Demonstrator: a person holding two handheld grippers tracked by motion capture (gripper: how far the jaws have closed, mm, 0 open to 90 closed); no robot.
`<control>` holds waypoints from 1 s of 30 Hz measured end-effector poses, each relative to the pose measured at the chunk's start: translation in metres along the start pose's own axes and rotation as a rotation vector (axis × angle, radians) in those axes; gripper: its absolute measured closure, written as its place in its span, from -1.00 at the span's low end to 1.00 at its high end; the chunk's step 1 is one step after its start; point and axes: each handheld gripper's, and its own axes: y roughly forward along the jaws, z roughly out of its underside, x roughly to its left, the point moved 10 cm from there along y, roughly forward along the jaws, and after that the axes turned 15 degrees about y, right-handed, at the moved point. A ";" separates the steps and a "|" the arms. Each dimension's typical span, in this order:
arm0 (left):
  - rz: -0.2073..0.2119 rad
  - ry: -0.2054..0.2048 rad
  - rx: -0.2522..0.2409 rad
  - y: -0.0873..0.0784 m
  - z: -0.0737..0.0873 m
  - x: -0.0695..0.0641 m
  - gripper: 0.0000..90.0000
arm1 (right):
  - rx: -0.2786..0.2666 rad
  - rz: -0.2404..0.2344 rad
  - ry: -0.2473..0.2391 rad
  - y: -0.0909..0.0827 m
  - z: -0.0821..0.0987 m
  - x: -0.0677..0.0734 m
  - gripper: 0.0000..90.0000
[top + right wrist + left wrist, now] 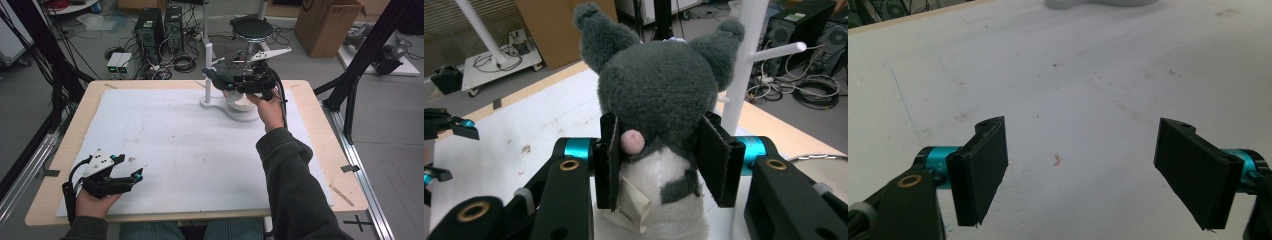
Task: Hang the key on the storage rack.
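Observation:
A grey and white plush toy [659, 85] with two ears, a pink tail and a paper tag hangs above the table's far side, and my right gripper [661, 145] is shut on its body. In the high view the plush toy [217, 75] and right gripper [234, 81] sit just beside a white peg stand [208, 75] and over a white bowl [241, 106]. Near the front left of the table, my left gripper [129, 166] is open and holds nothing. Its jaws stand wide apart over the bare white mat [1088, 75].
The white stand [744, 60] has side pegs close behind the plush. The stand's flat white base [212, 104] rests on the mat [175, 145]. Behind the table on the floor are computer towers [157, 25], cables, a stool [252, 30] and a cardboard box [327, 22].

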 end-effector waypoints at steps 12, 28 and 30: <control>-0.001 -0.006 -0.004 0.000 0.000 0.000 -0.52 | 0.003 0.038 -0.014 0.007 -0.011 -0.006 0.26; -0.001 -0.009 -0.007 -0.001 0.001 0.002 -0.52 | 0.034 0.067 0.015 0.027 -0.003 -0.019 0.26; -0.001 -0.010 -0.008 -0.001 0.001 0.002 -0.52 | 0.039 0.072 0.014 0.029 -0.001 -0.021 0.26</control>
